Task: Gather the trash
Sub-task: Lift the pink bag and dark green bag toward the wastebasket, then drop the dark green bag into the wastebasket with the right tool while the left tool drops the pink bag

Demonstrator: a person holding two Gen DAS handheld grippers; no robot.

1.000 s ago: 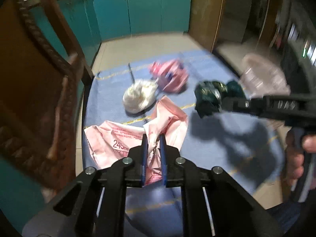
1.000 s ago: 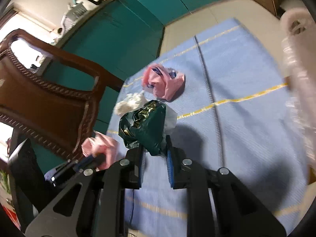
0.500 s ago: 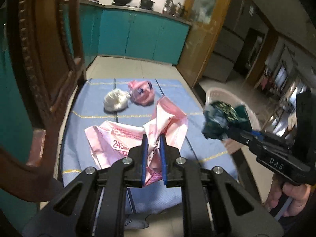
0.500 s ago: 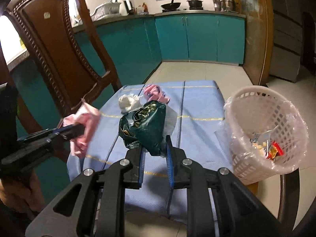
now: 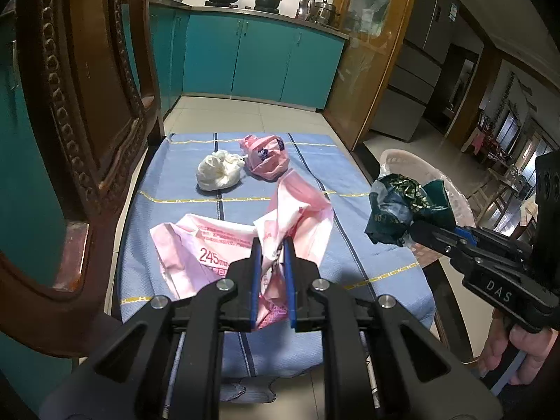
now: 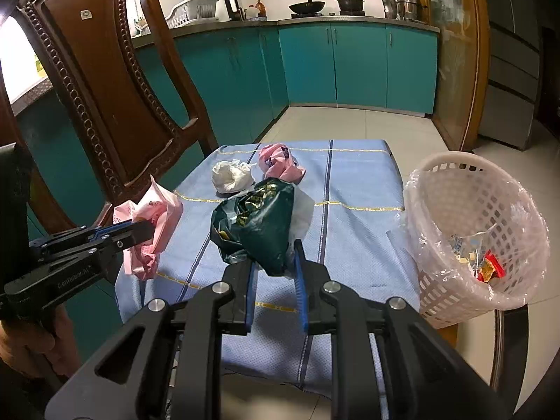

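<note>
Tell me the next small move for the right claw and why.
Probably swing the right claw sideways until it hangs over the white basket, then open it. It is shut on the dark green wrapper, lifted off the blue cloth, and the lined basket beside the table already holds scraps. The left claw, shut on the pink bag, can follow.

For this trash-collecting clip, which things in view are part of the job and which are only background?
Part of the job:
- pink bag, held in the left gripper
- dark green bag, held in the right gripper
- white wad and small pink bag, lying on the blue cloth
- lined basket, some trash already inside

Background:
- wooden chair
- teal cabinets
- pots on the counter
</note>
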